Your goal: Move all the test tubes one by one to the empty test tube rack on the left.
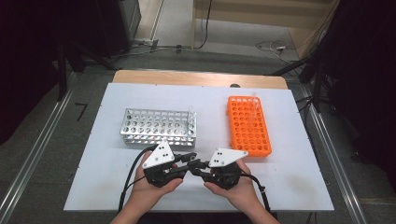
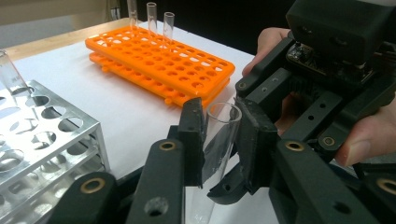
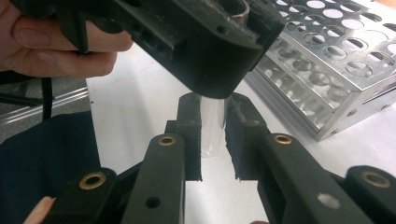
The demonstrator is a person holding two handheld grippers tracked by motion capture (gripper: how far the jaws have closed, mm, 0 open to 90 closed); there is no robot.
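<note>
A clear, glossy glass test tube [image 2: 217, 140] is seen at lower centre, between matt black plastic jaws with rough-edged pads. The perforated silver metal rack [image 2: 37, 140] at lower left looks brushed and shiny; the orange plastic rack [image 2: 159, 60] at upper centre looks smooth. The white table [image 1: 107, 158] surface appears matt, its far edge wood.

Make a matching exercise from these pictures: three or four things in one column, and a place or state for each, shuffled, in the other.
Things:
1. orange rack
2. metal rack
3. glass tube
4. white sheet

Places or states:
A. gripped between black jaws
B. on the right of the table
C. spread under both racks
D. on the left, behind the left gripper

Pairs: 1-B, 2-D, 3-A, 4-C
</note>
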